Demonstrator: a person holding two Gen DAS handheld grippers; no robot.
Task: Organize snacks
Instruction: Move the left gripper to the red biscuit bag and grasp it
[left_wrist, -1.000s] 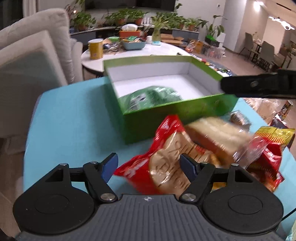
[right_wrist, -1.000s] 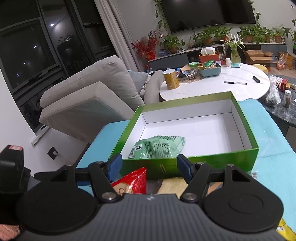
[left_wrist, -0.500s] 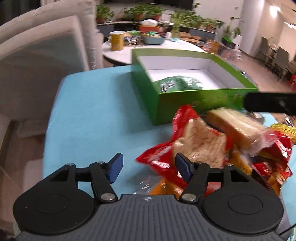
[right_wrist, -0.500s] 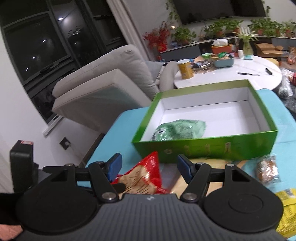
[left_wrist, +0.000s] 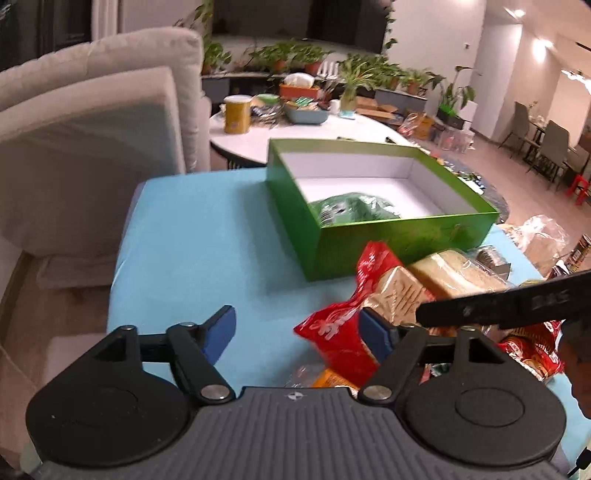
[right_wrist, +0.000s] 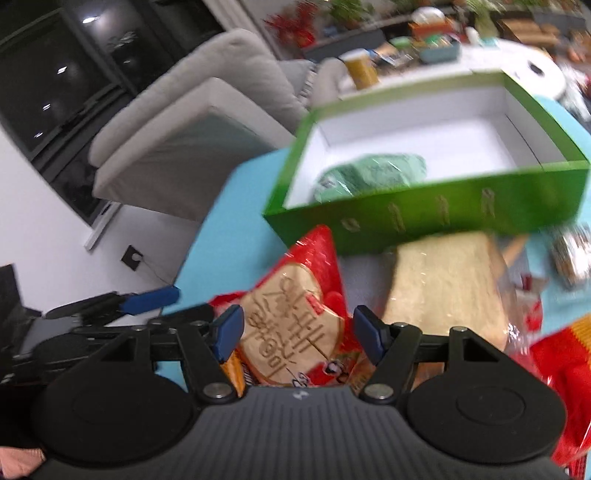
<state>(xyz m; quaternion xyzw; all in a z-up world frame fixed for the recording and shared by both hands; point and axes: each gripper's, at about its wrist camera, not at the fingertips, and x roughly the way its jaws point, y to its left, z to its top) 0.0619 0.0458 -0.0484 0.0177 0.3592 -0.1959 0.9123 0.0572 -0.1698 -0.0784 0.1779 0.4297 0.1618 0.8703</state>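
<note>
Red snack bag (right_wrist: 295, 314) between right gripper (right_wrist: 299, 332) jaws, apart, left gripper (left_wrist: 295, 332) jaws just opening, empty.

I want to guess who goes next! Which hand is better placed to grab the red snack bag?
Probably the right. The right gripper already has the crinkly red plastic snack bag between its open fingers; the left gripper sits off to the bag's side.

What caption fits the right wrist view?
Right gripper, fingers open, over a red snack bag beside wrapped bread, before the green box holding a green packet.
</note>
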